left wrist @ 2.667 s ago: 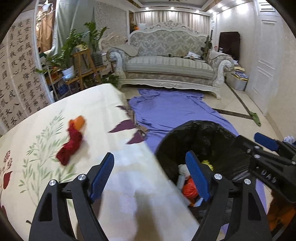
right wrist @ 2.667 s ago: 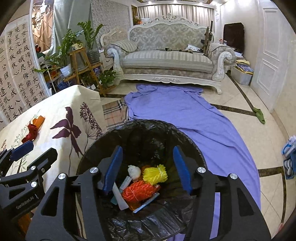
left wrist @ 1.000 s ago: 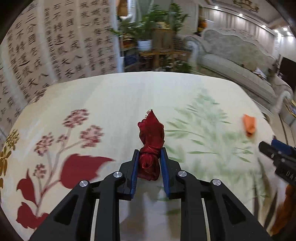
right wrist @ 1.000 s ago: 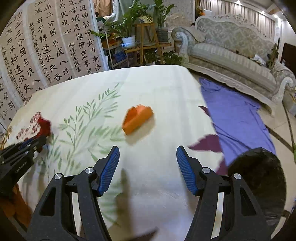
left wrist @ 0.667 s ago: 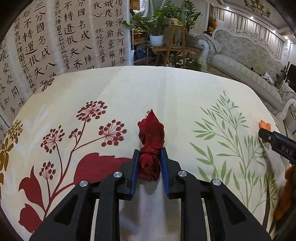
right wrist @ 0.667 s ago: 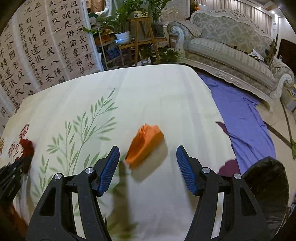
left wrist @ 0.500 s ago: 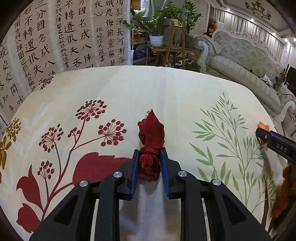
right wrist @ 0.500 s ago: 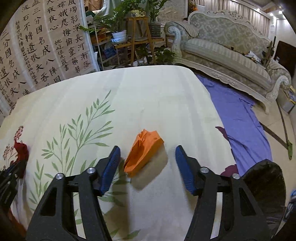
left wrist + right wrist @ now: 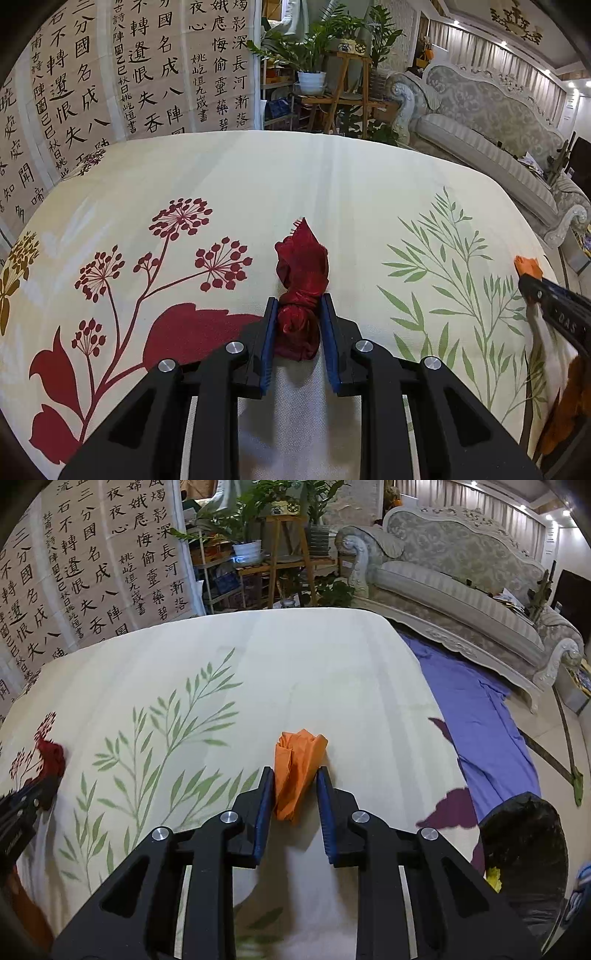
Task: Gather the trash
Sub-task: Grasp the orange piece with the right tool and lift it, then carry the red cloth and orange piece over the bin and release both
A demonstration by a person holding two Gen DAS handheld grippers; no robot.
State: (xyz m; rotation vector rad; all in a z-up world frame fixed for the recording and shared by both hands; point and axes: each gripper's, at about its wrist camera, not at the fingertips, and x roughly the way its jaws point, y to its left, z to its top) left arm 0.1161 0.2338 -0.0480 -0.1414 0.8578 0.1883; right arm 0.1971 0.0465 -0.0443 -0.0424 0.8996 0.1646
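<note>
A crumpled dark red wad (image 9: 301, 273) lies on the floral tablecloth (image 9: 295, 177), and my left gripper (image 9: 298, 302) is shut on its near end. An orange crumpled paper (image 9: 297, 764) sits between the blue pads of my right gripper (image 9: 294, 775), whose jaws are closing and press on its sides. In the left wrist view the orange paper (image 9: 528, 265) shows at the right edge, at the tip of the right gripper (image 9: 554, 306). In the right wrist view the red wad (image 9: 51, 755) and the left gripper (image 9: 26, 805) appear at far left.
A bin lined with a black bag (image 9: 524, 849) stands below the table's right edge, with yellow trash inside. A purple sheet (image 9: 480, 709) covers the floor toward a grey sofa (image 9: 450, 576). Calligraphy panels (image 9: 110, 74) and potted plants (image 9: 310, 55) stand beyond the table.
My right gripper came down over the orange paper and its jaws closed in on it. The left gripper stayed shut on the red wad and kept still.
</note>
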